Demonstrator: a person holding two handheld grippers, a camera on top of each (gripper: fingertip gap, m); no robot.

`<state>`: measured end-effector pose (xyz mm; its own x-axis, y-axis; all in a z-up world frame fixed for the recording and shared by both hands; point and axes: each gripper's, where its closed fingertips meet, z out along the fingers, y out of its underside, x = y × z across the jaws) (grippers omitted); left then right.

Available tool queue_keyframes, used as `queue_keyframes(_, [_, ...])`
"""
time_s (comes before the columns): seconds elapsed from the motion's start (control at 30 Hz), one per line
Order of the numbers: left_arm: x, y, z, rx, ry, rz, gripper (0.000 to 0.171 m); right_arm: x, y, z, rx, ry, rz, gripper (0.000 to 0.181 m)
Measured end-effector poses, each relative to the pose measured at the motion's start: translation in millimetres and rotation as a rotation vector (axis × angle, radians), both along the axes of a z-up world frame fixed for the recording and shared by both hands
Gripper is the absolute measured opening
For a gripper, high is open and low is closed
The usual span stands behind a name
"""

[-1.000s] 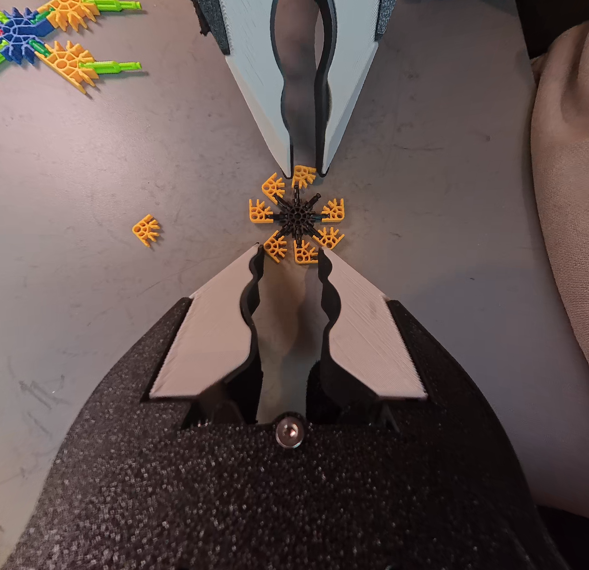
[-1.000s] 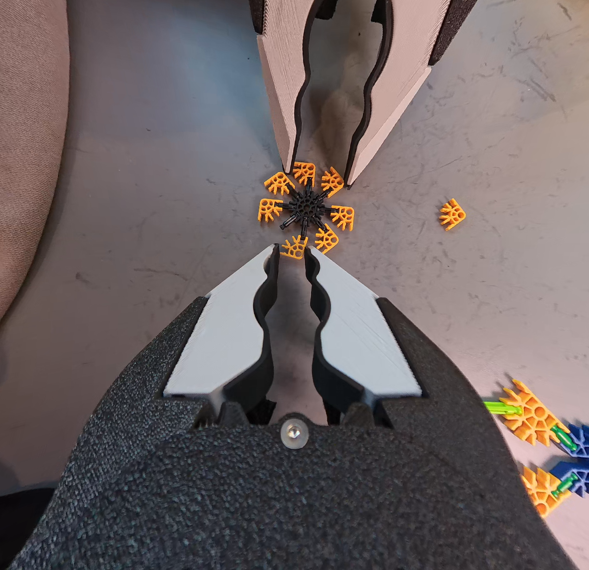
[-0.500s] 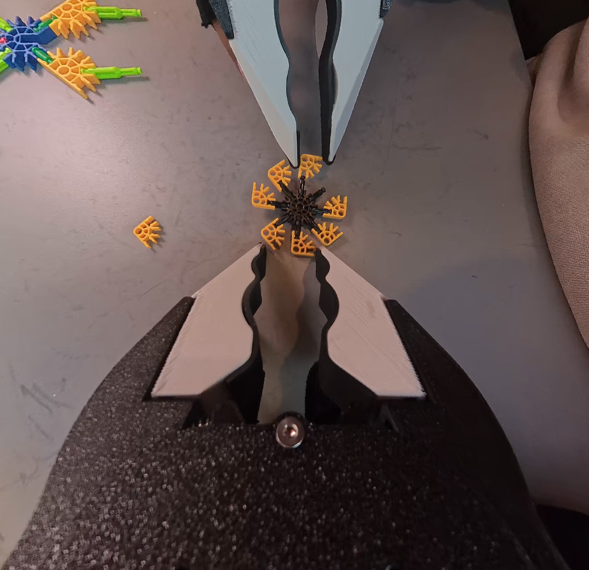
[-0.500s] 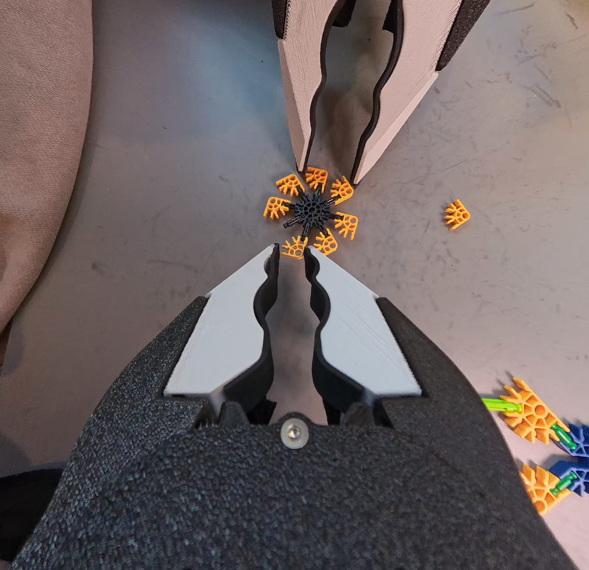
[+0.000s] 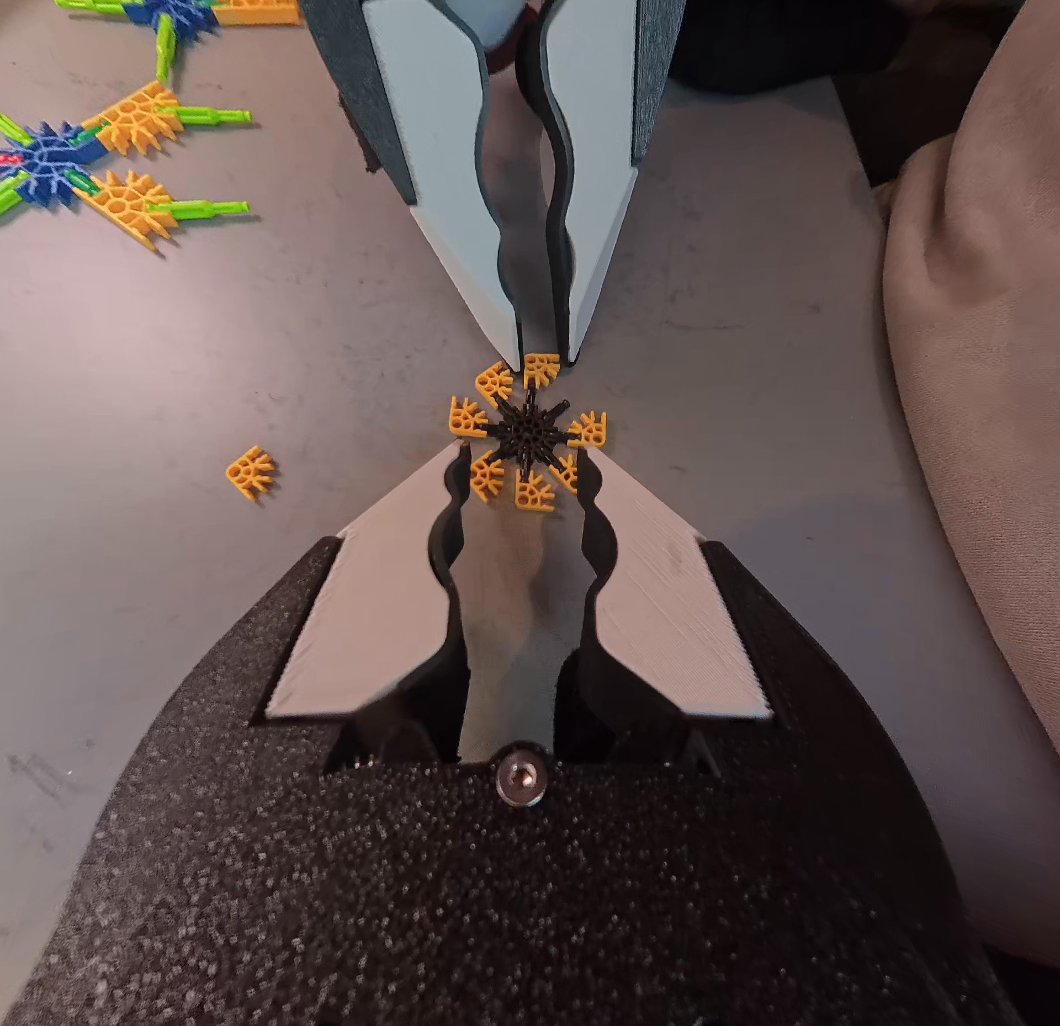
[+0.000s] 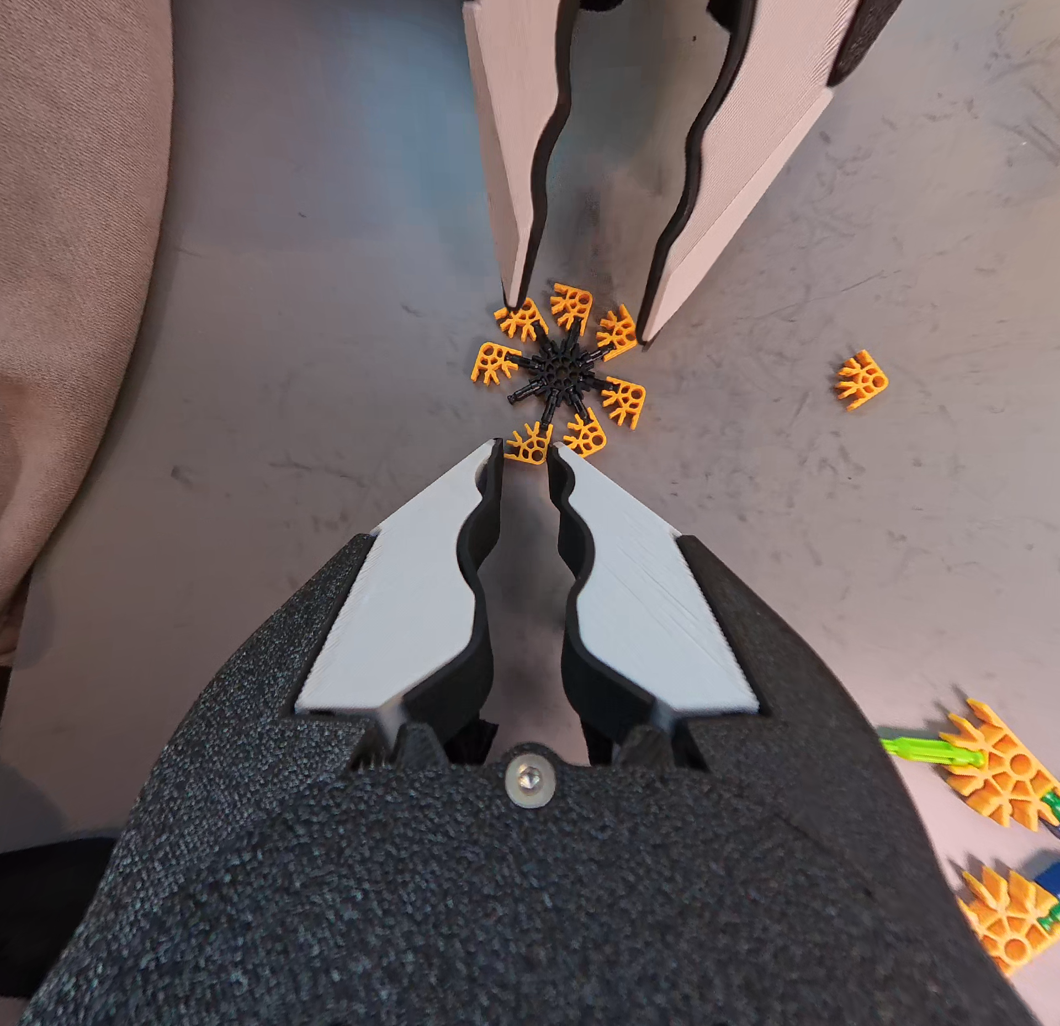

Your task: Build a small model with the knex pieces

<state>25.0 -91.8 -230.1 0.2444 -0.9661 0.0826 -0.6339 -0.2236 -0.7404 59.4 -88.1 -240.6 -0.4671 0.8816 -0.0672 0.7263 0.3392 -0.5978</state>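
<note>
A black hub (image 5: pixel 526 429) with short spokes lies on the grey table (image 5: pixel 745 339). Orange connectors sit on all its spokes but one (image 6: pixel 519 396). My right gripper (image 6: pixel 524 448) is shut on the orange connector (image 6: pixel 529 445) at the near side of the hub. In the left wrist view it (image 5: pixel 545 361) comes in from the top. My left gripper (image 5: pixel 521 451) is open, its fingertips on either side of the orange connectors (image 5: pixel 533 491) on the opposite side. In the right wrist view it (image 6: pixel 579 319) reaches in from above.
One loose orange connector (image 5: pixel 250 471) lies on the table apart from the hub (image 6: pixel 860 385). Blue, orange and green built pieces (image 5: pixel 46 167) lie farther off (image 6: pixel 1009 769). Beige cloth (image 5: pixel 975 368) lies along one table side (image 6: pixel 69 253). The gap from one gripper's tips to the other's is roughly 5 cm.
My left gripper has opened a little wider and moved forward, so its tips now flank the hub's nearest connectors. My right gripper has kept its hold on the same connector.
</note>
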Motion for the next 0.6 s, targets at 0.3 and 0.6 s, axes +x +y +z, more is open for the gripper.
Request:
queue_keyframes(0.3, [-1.0, 1.1, -7.7, 0.010, 0.046, 0.010, 0.028, 1.1, 1.1, 10.0, -0.022, 0.036, -0.011, 0.013])
queue_keyframes(0.6, [-0.7, 0.5, -7.6, 0.005, 0.040, 0.011, 0.028, -2.3, 0.2, 1.9, 0.010, 0.014, -0.001, 0.013])
